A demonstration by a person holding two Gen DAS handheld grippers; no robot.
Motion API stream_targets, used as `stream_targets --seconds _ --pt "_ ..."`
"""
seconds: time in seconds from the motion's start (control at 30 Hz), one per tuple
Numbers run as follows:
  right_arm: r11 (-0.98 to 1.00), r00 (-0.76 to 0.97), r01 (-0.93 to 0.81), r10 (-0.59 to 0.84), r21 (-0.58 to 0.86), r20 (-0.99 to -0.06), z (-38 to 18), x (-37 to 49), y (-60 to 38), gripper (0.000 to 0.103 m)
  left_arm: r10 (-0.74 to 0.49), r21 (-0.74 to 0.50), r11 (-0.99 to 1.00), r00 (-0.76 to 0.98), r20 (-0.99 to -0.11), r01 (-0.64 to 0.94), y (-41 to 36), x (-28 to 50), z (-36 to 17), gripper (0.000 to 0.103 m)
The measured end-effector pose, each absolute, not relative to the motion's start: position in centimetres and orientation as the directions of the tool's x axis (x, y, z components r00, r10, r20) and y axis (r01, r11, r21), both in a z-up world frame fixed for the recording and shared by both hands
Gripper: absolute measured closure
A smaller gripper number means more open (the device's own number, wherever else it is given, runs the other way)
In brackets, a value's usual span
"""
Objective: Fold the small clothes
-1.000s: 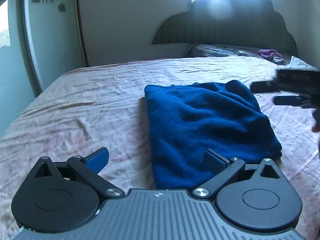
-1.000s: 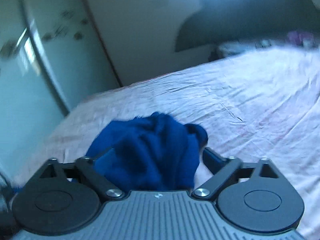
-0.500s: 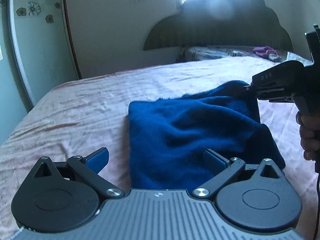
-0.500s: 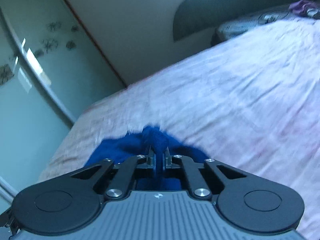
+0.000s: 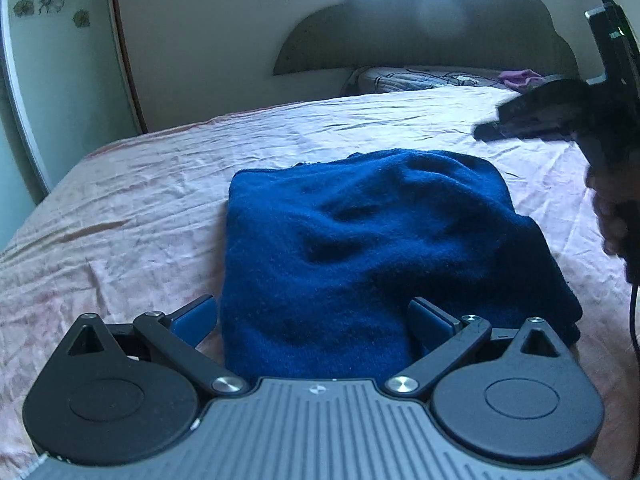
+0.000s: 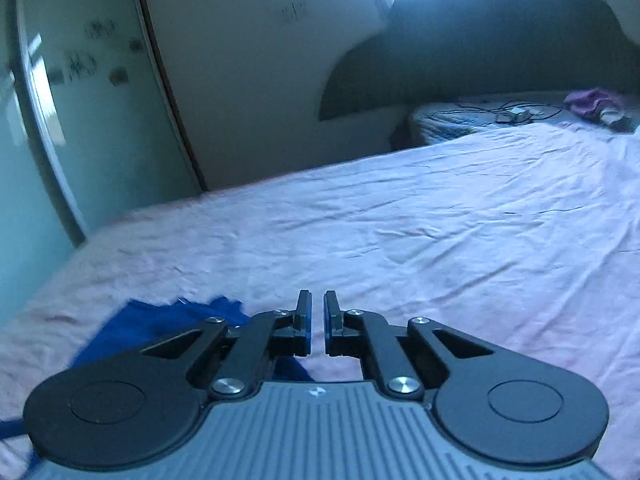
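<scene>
A dark blue knitted garment (image 5: 360, 248) lies folded in a rough rectangle on the pink bedsheet (image 5: 140, 216). My left gripper (image 5: 314, 320) is open at the garment's near edge, its blue-padded fingers (image 5: 196, 318) spread wider than the left half of that edge, with cloth lying between them untouched. My right gripper (image 6: 317, 320) is shut with nothing between its pads, over bare sheet to the right of the garment (image 6: 160, 320). In the left wrist view the right gripper (image 5: 492, 130) hangs blurred above the garment's far right corner, held by a hand (image 5: 612, 216).
A dark scalloped headboard (image 5: 440, 40) stands at the far end, with a patterned pillow (image 5: 420, 80) and a purple cloth (image 6: 592, 100) below it. A wardrobe door with flower stickers (image 5: 60, 80) runs along the left. A cable (image 5: 632, 320) hangs at the right.
The right gripper closed on the garment's raised far fold, then came away from it to the right, shut and empty. The garment now lies flatter. The left gripper has moved closer to it.
</scene>
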State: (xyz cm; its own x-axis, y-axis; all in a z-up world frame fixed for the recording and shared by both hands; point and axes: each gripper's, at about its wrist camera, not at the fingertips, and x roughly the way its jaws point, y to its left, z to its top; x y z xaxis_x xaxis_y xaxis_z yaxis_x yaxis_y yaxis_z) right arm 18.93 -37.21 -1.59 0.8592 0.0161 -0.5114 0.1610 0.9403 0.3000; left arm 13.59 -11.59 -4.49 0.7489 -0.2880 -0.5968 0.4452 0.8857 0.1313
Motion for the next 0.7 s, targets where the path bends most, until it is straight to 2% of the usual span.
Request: stream_targets --seconds 0.07,0.13,0.17,0.2,0.23,0.27,0.3,0.33,0.43,0.57,0.63,0.7 --pt "0.935 0.848 0.207 -0.025 0.289 -0.529 -1.3 17.8 -36.9 0.096 -0.290 0.123 0.888 0.748 -0.597 0.442 -11.5 13.5 -4.5 0.001" --pt "0.931 0.865 0.158 0.030 0.330 -0.500 -0.8 15.9 -36.2 0.095 -0.291 0.123 0.888 0.748 -0.597 0.443 -11.5 13.5 -4.6 0.001" --pt "0.923 0.867 0.115 0.087 0.367 -0.491 -0.7 15.0 -35.8 0.093 -0.292 0.124 0.887 0.749 -0.596 0.444 -11.6 13.4 -4.6 0.001" --pt "0.914 0.863 0.077 0.138 0.397 -0.487 -0.7 14.5 -35.2 0.085 -0.291 0.126 0.887 0.749 -0.595 0.445 -11.6 13.3 -4.6 0.001" --pt "0.907 0.852 0.036 0.191 0.419 -0.488 -0.8 14.0 -34.5 0.065 -0.290 0.130 0.886 0.751 -0.594 0.444 -11.7 13.2 -4.7 0.000" --pt "0.908 0.838 0.010 0.220 0.419 -0.499 -1.0 13.9 -33.9 0.050 -0.288 0.132 0.887 0.752 -0.593 0.443 -11.7 13.1 -4.7 0.000" --pt "0.916 0.819 -0.006 0.234 0.401 -0.524 -1.3 13.9 -33.2 0.019 -0.287 0.130 0.888 0.752 -0.593 0.441 -11.7 13.1 -4.7 0.000" --pt "0.930 0.809 -0.007 0.221 0.368 -0.545 -1.7 13.9 -32.6 0.014 -0.287 0.126 0.890 0.752 -0.593 0.439 -11.6 13.1 -4.7 0.000" --pt "0.977 0.790 0.082 0.058 0.198 -0.610 -2.4 13.9 -31.2 0.016 -0.286 0.110 0.896 0.748 -0.598 0.431 -11.3 13.1 -4.7 0.000" --pt "0.952 0.829 0.093 0.089 0.293 -0.553 -1.3 11.6 -31.1 0.014 -0.287 0.101 0.899 0.749 -0.597 0.425 -11.1 12.9 -4.8 0.000" --pt "0.959 0.832 0.068 0.098 0.276 -0.546 -1.0 10.8 -30.4 0.008 -0.286 0.100 0.900 0.749 -0.597 0.424 -11.1 12.8 -4.9 0.000" --pt "0.976 0.824 0.053 0.077 0.211 -0.562 -1.2 10.6 -29.3 0.007 -0.286 0.097 0.901 0.749 -0.598 0.422 -11.1 12.7 -4.9 0.000"
